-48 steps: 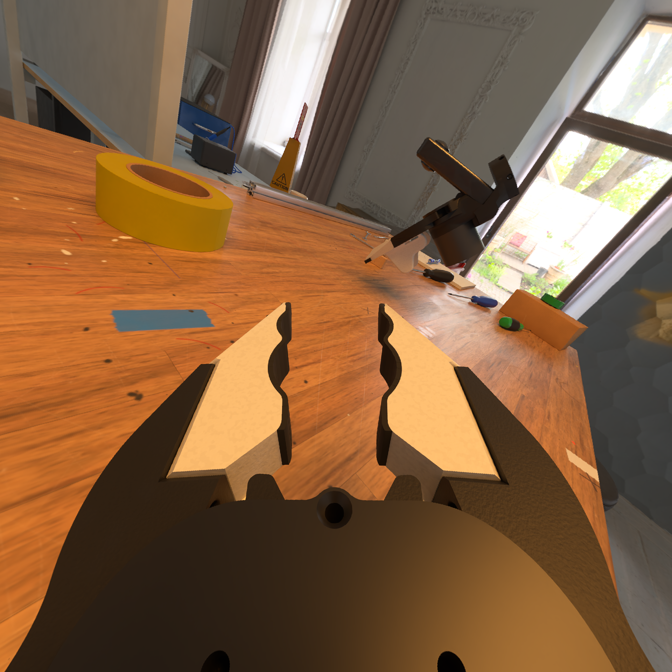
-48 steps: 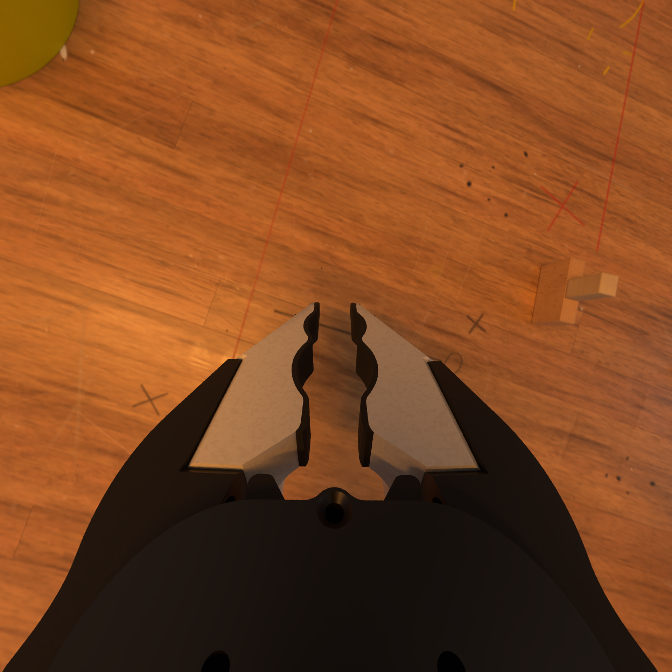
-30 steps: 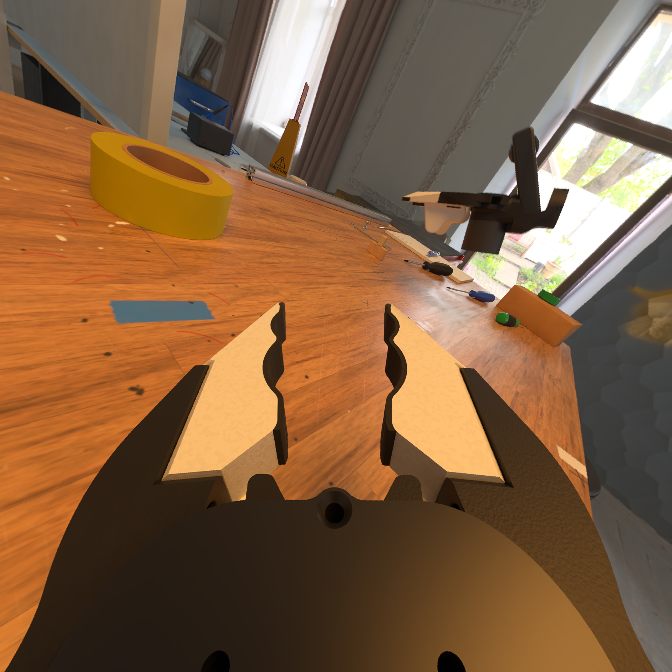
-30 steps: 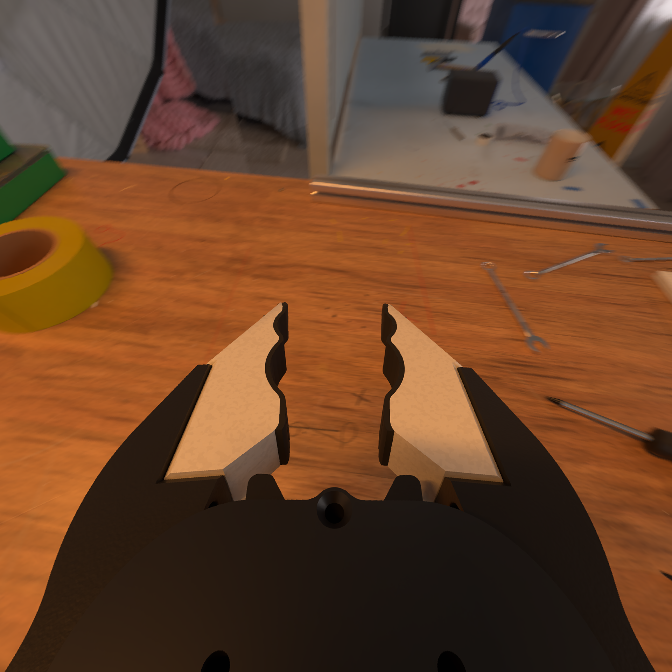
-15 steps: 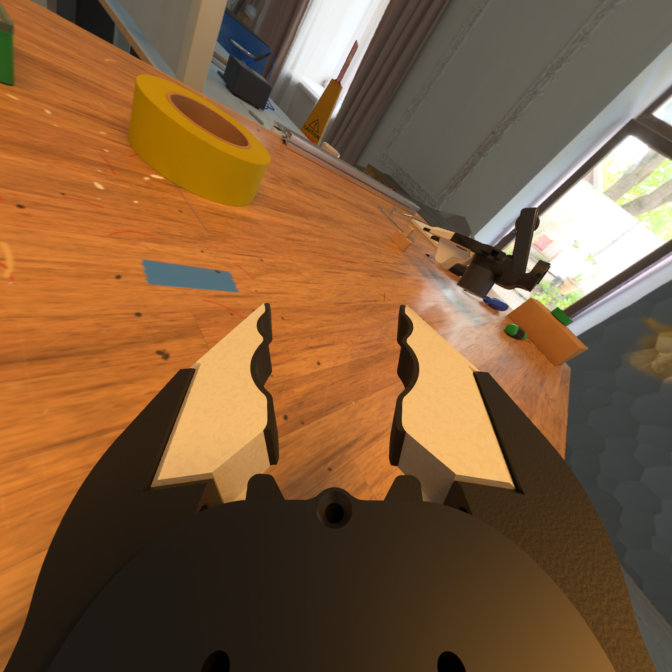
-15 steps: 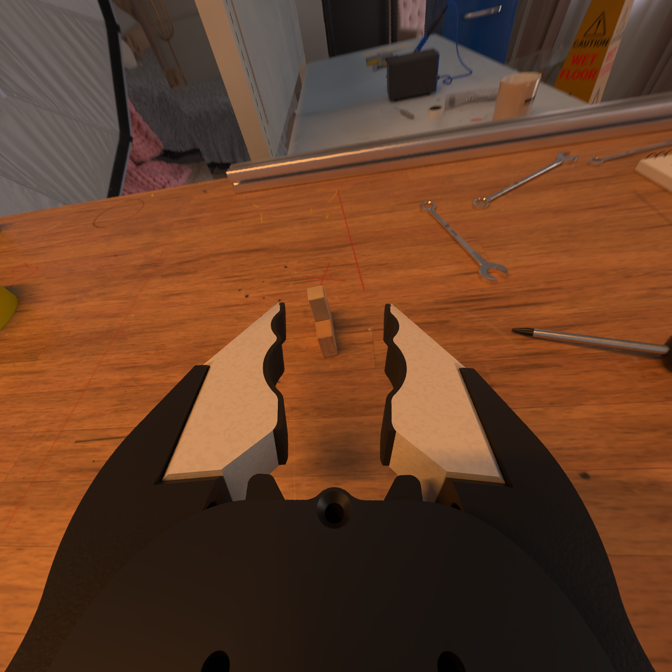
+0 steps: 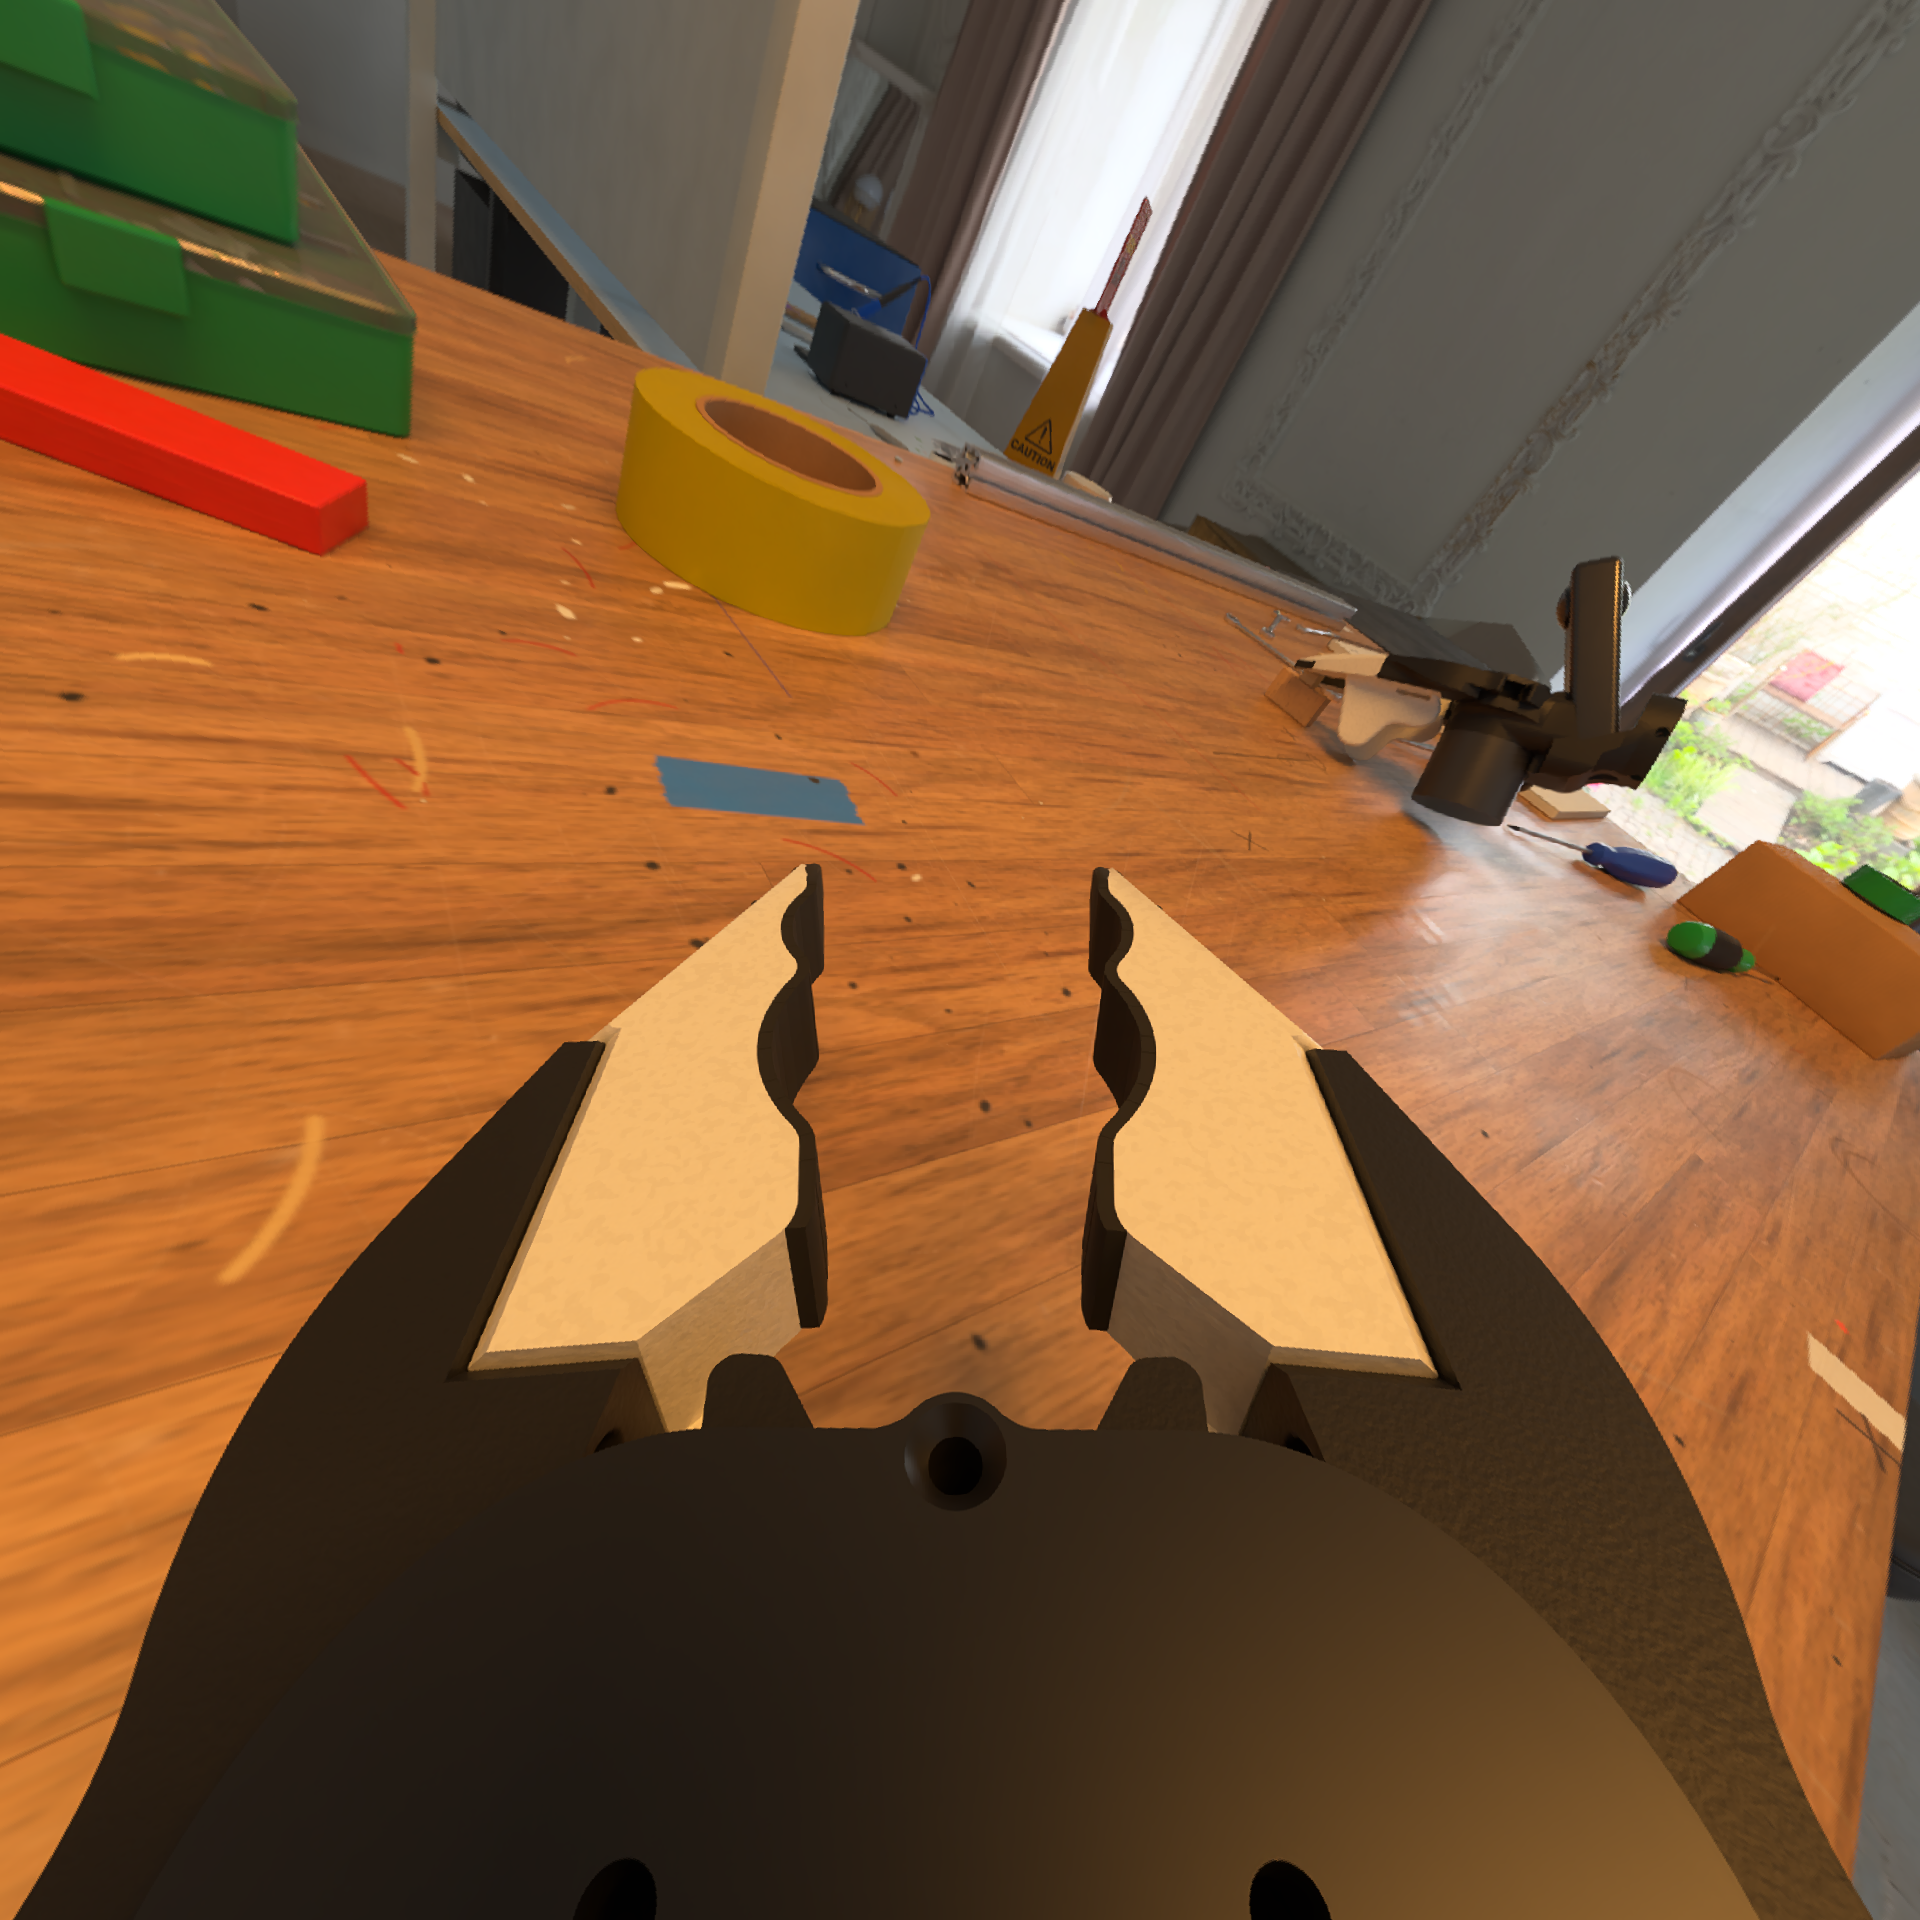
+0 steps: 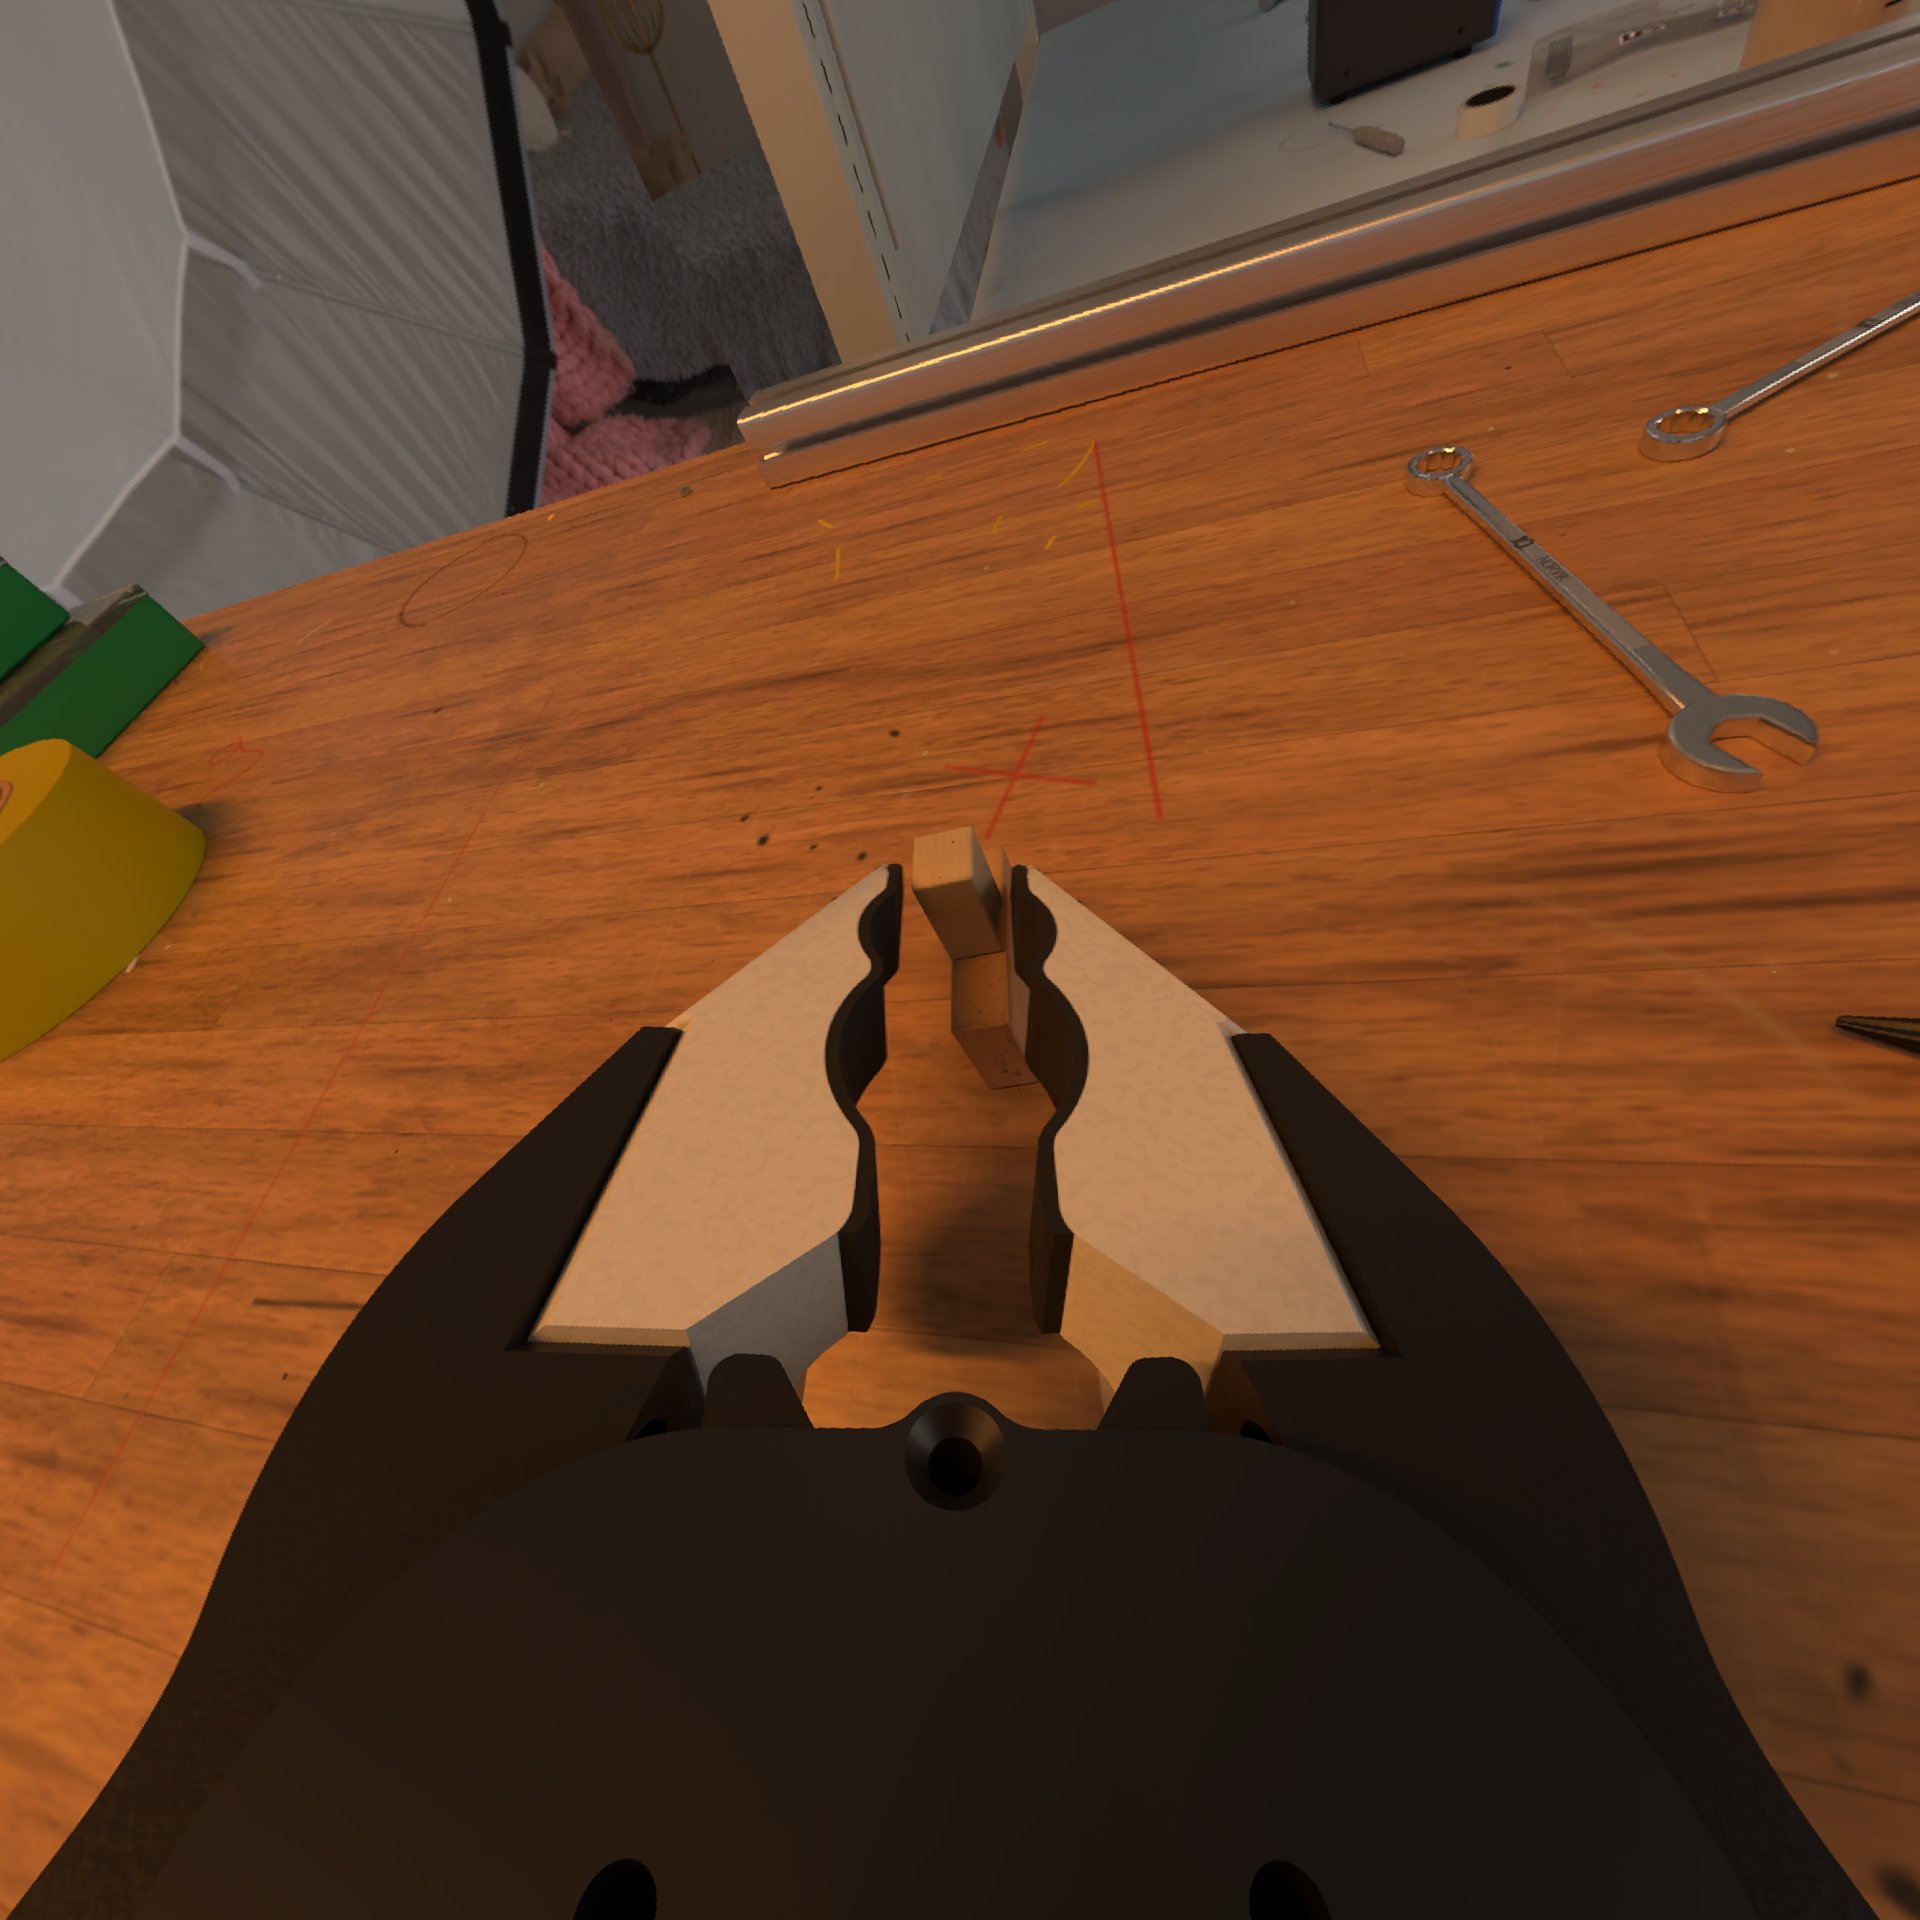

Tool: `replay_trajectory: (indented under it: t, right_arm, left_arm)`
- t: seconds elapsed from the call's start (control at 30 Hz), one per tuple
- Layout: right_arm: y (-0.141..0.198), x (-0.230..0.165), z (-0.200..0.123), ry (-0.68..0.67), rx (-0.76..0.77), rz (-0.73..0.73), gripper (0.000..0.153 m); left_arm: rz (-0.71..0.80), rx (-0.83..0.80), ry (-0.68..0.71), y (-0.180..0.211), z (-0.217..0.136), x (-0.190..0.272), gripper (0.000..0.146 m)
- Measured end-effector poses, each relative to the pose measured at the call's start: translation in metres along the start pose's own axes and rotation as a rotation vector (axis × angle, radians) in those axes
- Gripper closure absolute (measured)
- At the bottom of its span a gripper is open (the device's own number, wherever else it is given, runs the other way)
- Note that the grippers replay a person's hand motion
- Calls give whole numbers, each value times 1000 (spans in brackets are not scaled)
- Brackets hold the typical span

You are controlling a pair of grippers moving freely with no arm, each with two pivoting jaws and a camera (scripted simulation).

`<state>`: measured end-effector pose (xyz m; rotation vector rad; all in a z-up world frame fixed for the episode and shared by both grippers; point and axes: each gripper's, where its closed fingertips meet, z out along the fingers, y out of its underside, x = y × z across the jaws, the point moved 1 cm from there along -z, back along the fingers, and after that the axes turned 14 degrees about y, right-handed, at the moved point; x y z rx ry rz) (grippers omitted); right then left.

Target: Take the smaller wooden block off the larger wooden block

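In the right wrist view the smaller wooden block (image 8: 956, 883) sits on top of the larger wooden block (image 8: 987, 1023) on the wooden table (image 8: 1351, 1039). My right gripper (image 8: 954, 878) has its fingertips on either side of the smaller block. The jaws are narrowed to almost its width, with a thin gap still showing at the left finger. My left gripper (image 7: 956, 878) is open and empty, low over the table and far from the blocks. The left wrist view shows the right gripper (image 7: 1351, 681) at the far right, with a block (image 7: 1294, 694) at its tips.
A yellow tape roll (image 7: 769, 499) stands mid-table, and its edge shows in the right wrist view (image 8: 73, 883). Green boxes (image 7: 187, 260) and a red bar (image 7: 177, 447) lie far left. Wrenches (image 8: 1621, 623) lie right of the blocks. A cardboard box (image 7: 1808, 945) and a screwdriver (image 7: 1621, 862) lie beyond the right gripper.
My right gripper moved forward until its fingertips flank the smaller block, and its jaws narrowed. My left gripper turned left, bringing the green boxes and red bar into view.
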<state>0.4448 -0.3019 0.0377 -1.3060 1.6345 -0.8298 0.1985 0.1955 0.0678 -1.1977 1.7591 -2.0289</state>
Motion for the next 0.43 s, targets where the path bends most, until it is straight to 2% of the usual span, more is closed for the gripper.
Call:
replay_trajectory:
  t: [0.1,0.23,0.43]
  right_arm:
    - [-1,-2,-1,-12,8,34,143]
    - [-7,-2,-11,-1,6,73,143]
    - [-44,-17,-45,-29,73,133,143]
  left_arm:
    - [-5,26,-9,-5,-5,-1,95]
    - [-163,106,-6,-23,-22,11,86]
    - [-15,238,-332,-82,-100,-27,73]
